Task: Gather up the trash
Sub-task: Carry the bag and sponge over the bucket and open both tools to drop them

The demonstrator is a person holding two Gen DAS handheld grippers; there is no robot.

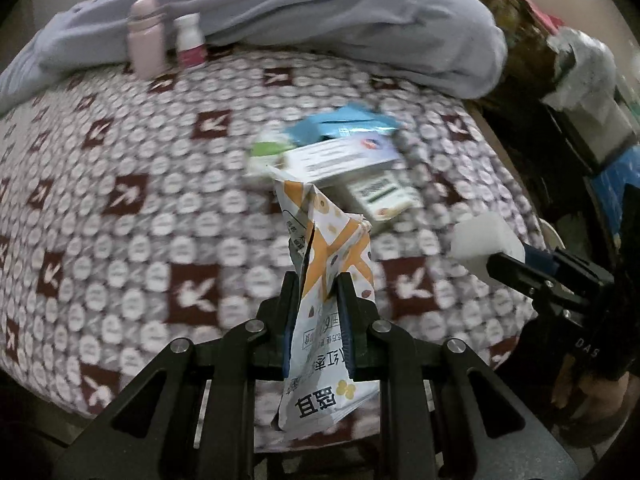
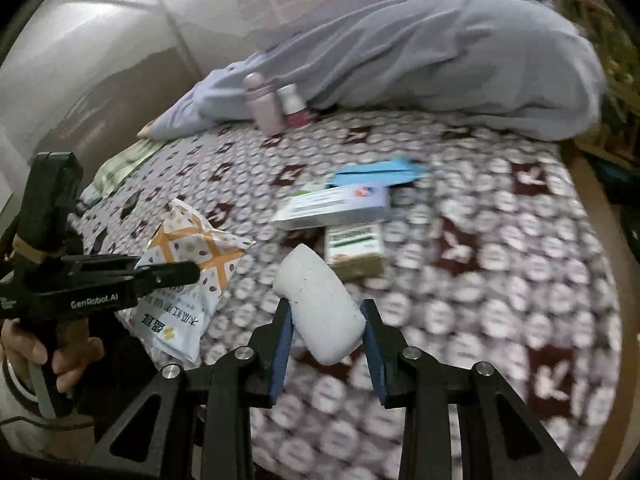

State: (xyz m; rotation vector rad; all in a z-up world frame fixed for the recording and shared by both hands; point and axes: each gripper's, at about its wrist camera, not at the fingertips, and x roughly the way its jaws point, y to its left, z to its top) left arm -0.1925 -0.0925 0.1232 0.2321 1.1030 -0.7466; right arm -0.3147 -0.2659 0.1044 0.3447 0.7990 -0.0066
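My left gripper (image 1: 319, 280) is shut on an orange and white snack wrapper (image 1: 320, 248), held above the patterned bed cover; the wrapper also shows in the right wrist view (image 2: 192, 256). My right gripper (image 2: 326, 306) is shut on a white foam block (image 2: 320, 304), which also shows in the left wrist view (image 1: 486, 240) at the right. More litter lies on the bed ahead: a white and purple box (image 2: 336, 206), a green and white box (image 2: 354, 250) and a blue packet (image 2: 376, 172).
A pink bottle (image 2: 262, 104) and a small white bottle (image 2: 294, 106) stand at the back by a grey quilt (image 2: 440, 56). A folded green cloth (image 2: 120, 168) lies at the bed's left edge. Cluttered shelves (image 1: 580, 92) stand right of the bed.
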